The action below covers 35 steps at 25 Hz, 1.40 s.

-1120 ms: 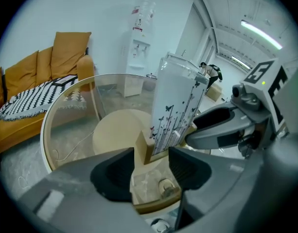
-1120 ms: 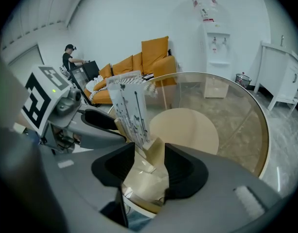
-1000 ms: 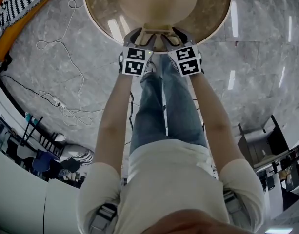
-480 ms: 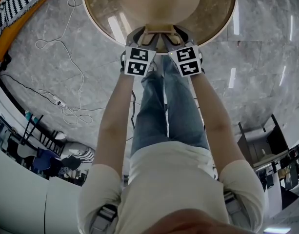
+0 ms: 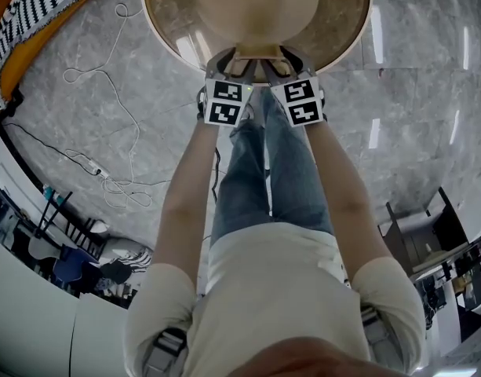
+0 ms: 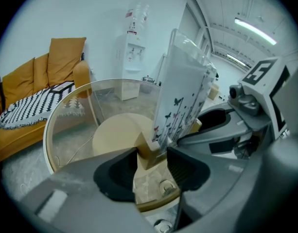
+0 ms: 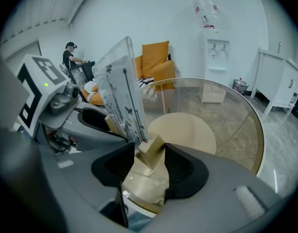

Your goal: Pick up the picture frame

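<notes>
1. The round glass table point(image 5: 168, 18) has its near rim right in front of the person's jeans-clad legs point(image 5: 256, 179). The picture frame point(image 6: 183, 96) stands at that near edge. The rest of the glass top beyond it is bare, over a round beige pedestal point(image 5: 256, 2). Grey marble floor lies open on both sides of the table.
2. The left gripper point(image 5: 234, 60) and right gripper point(image 5: 281, 57) sit close side by side at the rim, each crowding the other's inner side.
3. A loose white cable point(image 5: 107, 77) and a power strip point(image 5: 95, 167) lie on the floor well to the left. An orange sofa point(image 6: 37, 96) with a striped throw point(image 6: 27, 106) stands past the table, with a water dispenser point(image 6: 131, 67) and a white cabinet point(image 7: 280, 91) by the far wall.
4. The frame is a clear panel printed with butterflies, upright in a wooden base block point(image 6: 151, 152). The block's long axis runs from one gripper to the other, along the table's near edge, and the panel rises edge-on between them.
5. The left gripper's jaws stand wide and have just been closing, with one end of the block between the pads. The right gripper's jaws are also wide, flanking the other end point(image 7: 151, 149). No firm clamp is visible on either.
</notes>
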Tool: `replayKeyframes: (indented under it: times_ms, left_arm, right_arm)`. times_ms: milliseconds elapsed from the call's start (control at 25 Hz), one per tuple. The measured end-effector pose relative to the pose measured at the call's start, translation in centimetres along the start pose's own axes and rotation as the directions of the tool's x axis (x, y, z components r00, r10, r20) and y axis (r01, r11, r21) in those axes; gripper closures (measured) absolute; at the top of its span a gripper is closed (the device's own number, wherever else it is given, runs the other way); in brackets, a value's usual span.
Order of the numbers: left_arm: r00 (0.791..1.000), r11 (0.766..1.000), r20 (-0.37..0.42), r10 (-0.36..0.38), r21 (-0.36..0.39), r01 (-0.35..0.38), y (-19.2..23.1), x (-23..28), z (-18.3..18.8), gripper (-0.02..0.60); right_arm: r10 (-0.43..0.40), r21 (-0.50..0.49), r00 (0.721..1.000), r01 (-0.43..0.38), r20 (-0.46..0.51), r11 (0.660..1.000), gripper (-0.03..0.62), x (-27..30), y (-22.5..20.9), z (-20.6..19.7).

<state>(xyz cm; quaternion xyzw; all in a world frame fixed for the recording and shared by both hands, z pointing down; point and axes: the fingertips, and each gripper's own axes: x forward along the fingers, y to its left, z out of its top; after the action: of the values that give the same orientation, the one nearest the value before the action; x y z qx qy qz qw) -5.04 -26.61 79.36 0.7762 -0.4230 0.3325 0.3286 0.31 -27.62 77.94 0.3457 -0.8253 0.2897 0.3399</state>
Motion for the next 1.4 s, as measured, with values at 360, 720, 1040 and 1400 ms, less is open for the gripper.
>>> replayKeyframes:
  times_ms: [360, 720, 1040, 1400]
  left_arm:
    - [0.999, 1.000, 0.051, 0.004, -0.004, -0.004, -2.8, -5.9, 1.2, 0.390]
    - [0.995, 1.000, 0.098, 0.007, -0.019, -0.005, -5.8, -13.3, 1.3, 0.391]
    - [0.988, 1.000, 0.157, 0.006, -0.004, -0.006, -8.8, -19.3, 1.6, 0.391]
    - [0.983, 1.000, 0.185, -0.004, 0.014, 0.001, -11.1, -25.1, 2.0, 0.391]
  right_arm:
    - [-0.026, -0.022, 0.999, 0.027, 0.040, 0.999, 0.399, -5.9, 3.0, 1.5]
    - [-0.044, -0.052, 0.993, 0.050, 0.107, 0.997, 0.400, -12.4, 7.6, 2.7]
    - [-0.068, -0.080, 0.986, 0.081, 0.155, 0.993, 0.401, -18.1, 11.0, 2.9]
    - [-0.094, -0.092, 0.974, 0.115, 0.205, 0.989, 0.402, -23.3, 14.6, 3.9]
